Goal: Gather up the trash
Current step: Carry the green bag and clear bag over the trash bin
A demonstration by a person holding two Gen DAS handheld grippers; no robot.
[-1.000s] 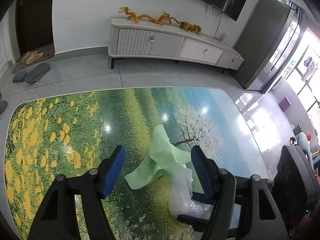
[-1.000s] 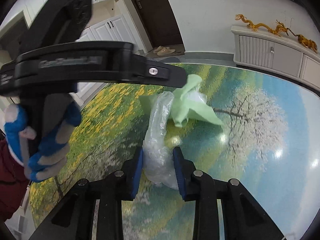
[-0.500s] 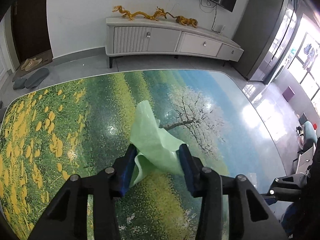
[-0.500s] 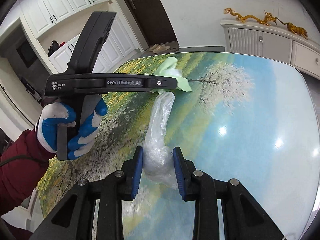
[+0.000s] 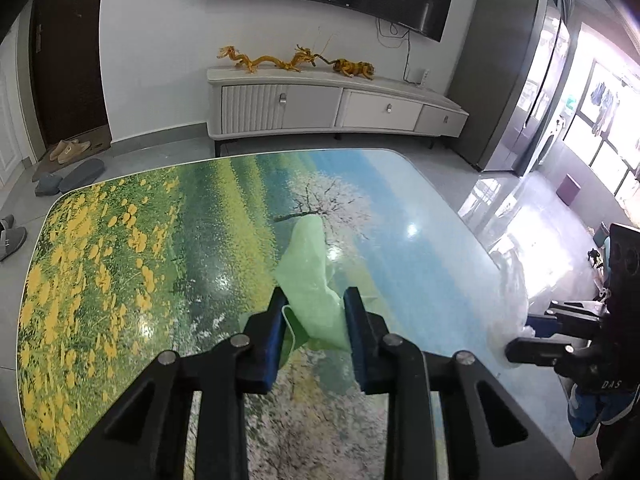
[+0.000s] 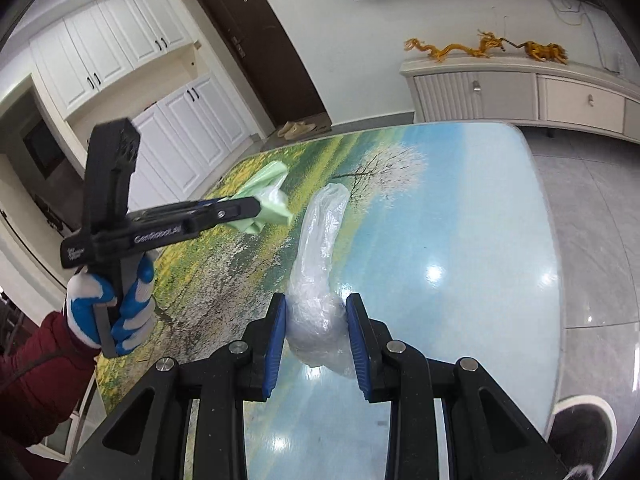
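Glossy table (image 5: 120,280) edge, open floor (image 6: 592,240) beyond

The left hand-held gripper (image 5: 316,312) points steeply downward, and its jaws have just been closing, the blue pads now pressing a green bag (image 5: 310,276) between them. A hand (image 6: 110,308) in a blue-and-white glove, with a dark red sleeve (image 6: 44,372) behind it, grips its handle. The right hand-held gripper (image 6: 316,320) also tilts downward, its blue pads clamped on a clear plastic bag (image 6: 320,264).
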